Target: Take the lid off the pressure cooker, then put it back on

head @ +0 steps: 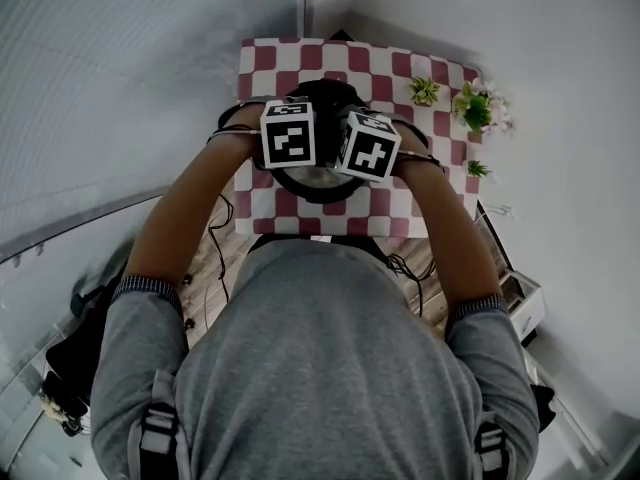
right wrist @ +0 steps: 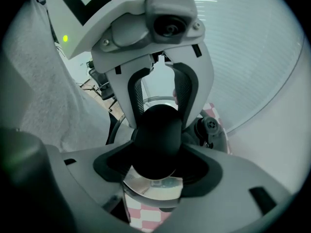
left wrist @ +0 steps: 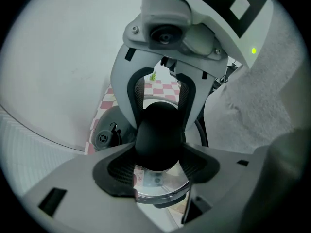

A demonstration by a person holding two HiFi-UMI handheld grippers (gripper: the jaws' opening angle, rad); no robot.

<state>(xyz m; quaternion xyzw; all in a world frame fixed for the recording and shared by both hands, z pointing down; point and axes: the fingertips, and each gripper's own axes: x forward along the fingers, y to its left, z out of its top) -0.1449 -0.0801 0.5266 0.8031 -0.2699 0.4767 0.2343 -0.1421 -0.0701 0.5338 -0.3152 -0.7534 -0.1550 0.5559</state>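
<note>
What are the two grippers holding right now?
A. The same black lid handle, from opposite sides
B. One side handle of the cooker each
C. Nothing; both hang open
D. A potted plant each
A: the left gripper and the right gripper face each other, each with the black lid handle clamped between its jaws.

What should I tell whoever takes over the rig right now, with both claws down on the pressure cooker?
Left claw: shut on the black handle of the lid.
Right claw: shut on the same handle, from the opposite side.
Pressure cooker: on the checkered table, under both claws.
Done: handle gripped. Whether the lid is unlocked or raised cannot be told.
Left, probably: take the lid off, then put it back on.
</note>
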